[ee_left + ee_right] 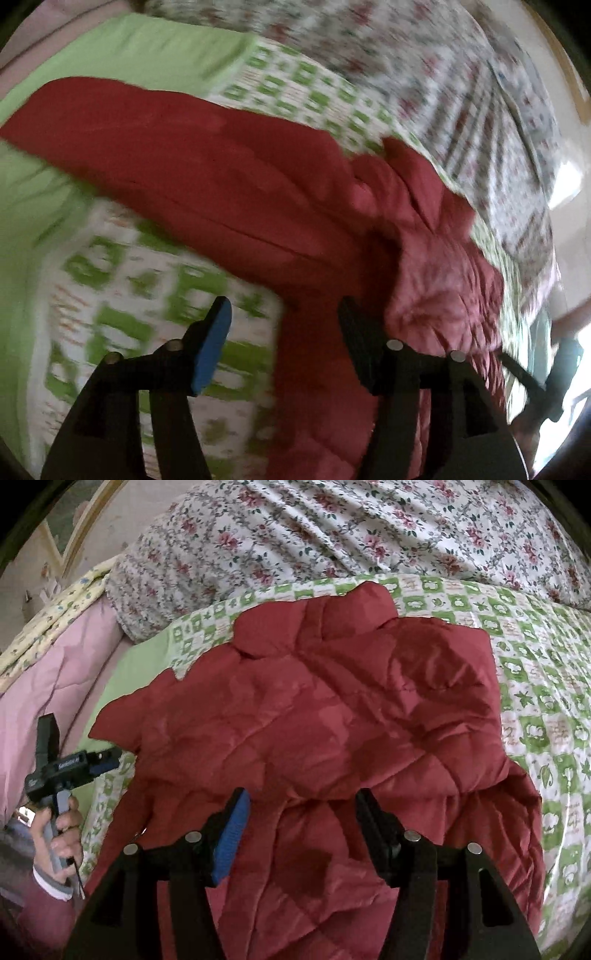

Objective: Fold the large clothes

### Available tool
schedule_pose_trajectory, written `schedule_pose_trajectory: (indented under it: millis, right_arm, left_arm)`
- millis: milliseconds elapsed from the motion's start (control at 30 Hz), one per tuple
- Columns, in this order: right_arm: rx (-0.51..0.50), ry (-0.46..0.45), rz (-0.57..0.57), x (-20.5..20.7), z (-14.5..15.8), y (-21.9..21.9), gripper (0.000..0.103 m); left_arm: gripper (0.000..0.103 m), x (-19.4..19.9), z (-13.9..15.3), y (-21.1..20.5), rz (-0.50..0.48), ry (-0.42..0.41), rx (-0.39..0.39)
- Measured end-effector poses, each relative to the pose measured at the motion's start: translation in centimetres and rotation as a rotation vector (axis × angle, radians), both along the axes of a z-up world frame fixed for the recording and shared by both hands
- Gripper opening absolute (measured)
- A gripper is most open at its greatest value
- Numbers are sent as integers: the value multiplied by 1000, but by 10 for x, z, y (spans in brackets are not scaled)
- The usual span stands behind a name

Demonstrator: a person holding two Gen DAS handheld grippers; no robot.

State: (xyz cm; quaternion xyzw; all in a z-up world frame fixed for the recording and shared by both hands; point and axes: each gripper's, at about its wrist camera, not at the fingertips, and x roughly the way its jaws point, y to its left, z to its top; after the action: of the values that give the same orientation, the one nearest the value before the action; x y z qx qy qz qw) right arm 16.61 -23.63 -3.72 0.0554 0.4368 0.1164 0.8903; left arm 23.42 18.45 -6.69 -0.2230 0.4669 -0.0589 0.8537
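Note:
A large red quilted jacket (pixel 332 709) lies spread on a green-and-white patterned bedsheet (pixel 535 709). Its far edge looks folded over. In the blurred left wrist view the jacket (pixel 229 177) runs across the frame, with a bunched, wrinkled part at the right. My left gripper (pixel 284 325) hovers open over the jacket's edge and the sheet, with nothing between its fingers. A hand holds the same gripper (pixel 101 762) at the left edge of the right wrist view. My right gripper (pixel 303 812) stands open just above the near part of the jacket, gripping nothing.
A floral duvet (pixel 369 528) lies bunched along the far side of the bed. A pink quilt (pixel 55 675) and a yellow flowered cloth (pixel 55 613) lie at the left. A plain light-green strip of sheet (pixel 110 48) borders the pattern.

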Motion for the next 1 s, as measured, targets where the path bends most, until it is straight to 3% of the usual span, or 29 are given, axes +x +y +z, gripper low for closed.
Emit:
schedule_pose_trajectory:
  millis: [300,400,800,833,867,933,1000]
  right_arm:
    - [-22,11,48,-15,-8,12,63]
    - [-32,23,48,-18,-14,11,63]
    - [-28,32,21,-30,-21,4,63]
    - [-31,32,20,-31,-21,4,63]
    - [-31,33,19,-31,-21,3,63]
    - [-27,32,18,-31,-21,2,63]
    - [-23,30,17,-31,-20,2,63]
  left_arm:
    - [59,16,-17,83,226,29,-39]
    - [59,26,-22,107,302,49,-1]
    - [59,73,-43,201,523,23,-133]
    - [57,75,-42,202,528,16,-122]
    - [43,76,-40,202,529,11,-113]
    - [23,76,-36,200,513,-5,-87]
    - [13,73,-29,193,490,-26,-68]
